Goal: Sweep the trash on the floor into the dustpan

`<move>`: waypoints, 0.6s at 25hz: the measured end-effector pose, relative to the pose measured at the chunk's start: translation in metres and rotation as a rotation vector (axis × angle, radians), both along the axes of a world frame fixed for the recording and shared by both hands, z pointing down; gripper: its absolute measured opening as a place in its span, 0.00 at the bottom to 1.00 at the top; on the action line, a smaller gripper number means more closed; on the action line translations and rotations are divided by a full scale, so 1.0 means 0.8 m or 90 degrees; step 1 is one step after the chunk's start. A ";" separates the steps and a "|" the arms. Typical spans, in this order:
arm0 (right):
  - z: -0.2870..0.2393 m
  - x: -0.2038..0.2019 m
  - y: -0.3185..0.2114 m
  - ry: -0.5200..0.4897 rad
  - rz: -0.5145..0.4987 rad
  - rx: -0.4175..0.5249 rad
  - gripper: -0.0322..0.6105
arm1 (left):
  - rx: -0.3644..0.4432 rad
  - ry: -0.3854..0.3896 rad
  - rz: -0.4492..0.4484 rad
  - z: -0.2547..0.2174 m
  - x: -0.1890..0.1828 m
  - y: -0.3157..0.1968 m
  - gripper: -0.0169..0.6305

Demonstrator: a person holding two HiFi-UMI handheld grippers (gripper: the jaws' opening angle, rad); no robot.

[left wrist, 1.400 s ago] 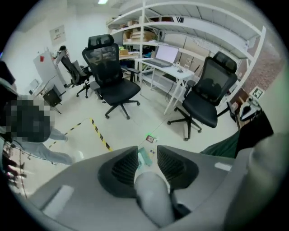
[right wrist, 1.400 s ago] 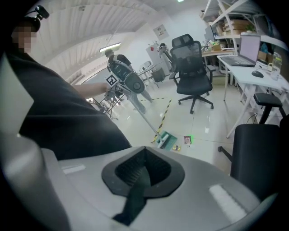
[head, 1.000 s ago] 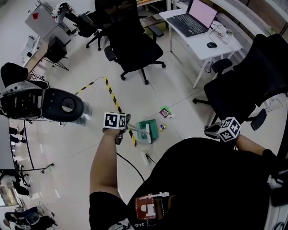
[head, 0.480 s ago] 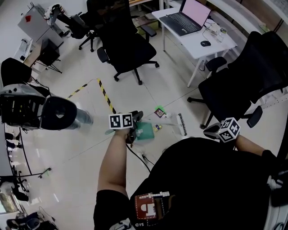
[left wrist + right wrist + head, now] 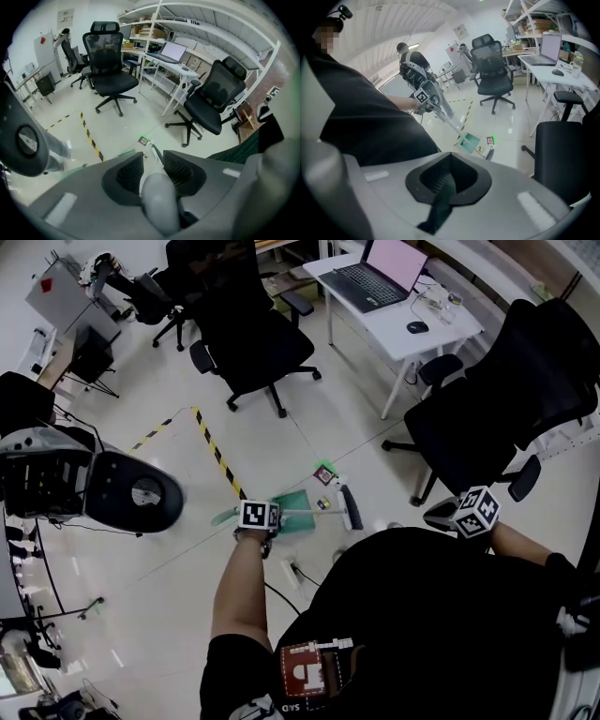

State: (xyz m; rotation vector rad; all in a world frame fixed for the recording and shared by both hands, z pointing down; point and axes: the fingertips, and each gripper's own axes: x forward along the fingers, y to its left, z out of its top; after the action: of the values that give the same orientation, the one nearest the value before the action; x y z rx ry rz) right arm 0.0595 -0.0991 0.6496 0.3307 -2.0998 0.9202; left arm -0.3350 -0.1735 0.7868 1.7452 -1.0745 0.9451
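Just changed: since half a second ago we have drawn the broom head point(image 5: 349, 507) back from far right toward the dustpan point(image 5: 296, 503).
Meaning: we judge a sweeping stroke is under way. The trash point(image 5: 323, 505) lies between bristles and pan mouth, not yet in.
Left gripper point(image 5: 152, 163): clenched on the smooth, round grey handle point(image 5: 159, 201).
Right gripper point(image 5: 448, 174): pinched on a flat dark strip point(image 5: 437, 208).
Materials: green hard-plastic pan, dark bristles, glossy pale floor point(image 5: 187, 549), shiny square packet point(image 5: 323, 474) just beyond.

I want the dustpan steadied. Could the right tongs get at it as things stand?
Probably not: the right tongs are shut on a dark strip and held off to the side, while the dustpan lies on the floor ahead, near the broom.
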 end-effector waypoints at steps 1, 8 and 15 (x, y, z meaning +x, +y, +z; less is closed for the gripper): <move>0.001 0.001 0.000 0.000 -0.001 -0.001 0.04 | -0.006 -0.011 0.000 -0.009 -0.015 0.000 0.25; 0.004 -0.019 -0.005 -0.011 -0.028 0.002 0.04 | 0.036 -0.120 0.022 -0.127 -0.077 -0.046 0.25; 0.003 -0.031 -0.005 -0.014 -0.041 0.008 0.04 | 0.108 -0.073 -0.017 -0.177 -0.090 -0.068 0.24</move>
State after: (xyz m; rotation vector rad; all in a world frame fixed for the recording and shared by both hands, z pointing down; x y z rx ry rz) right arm 0.0345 -0.1028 0.6517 0.2583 -2.1241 0.8762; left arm -0.4072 -0.2280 0.6451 1.8260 -1.2824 0.9706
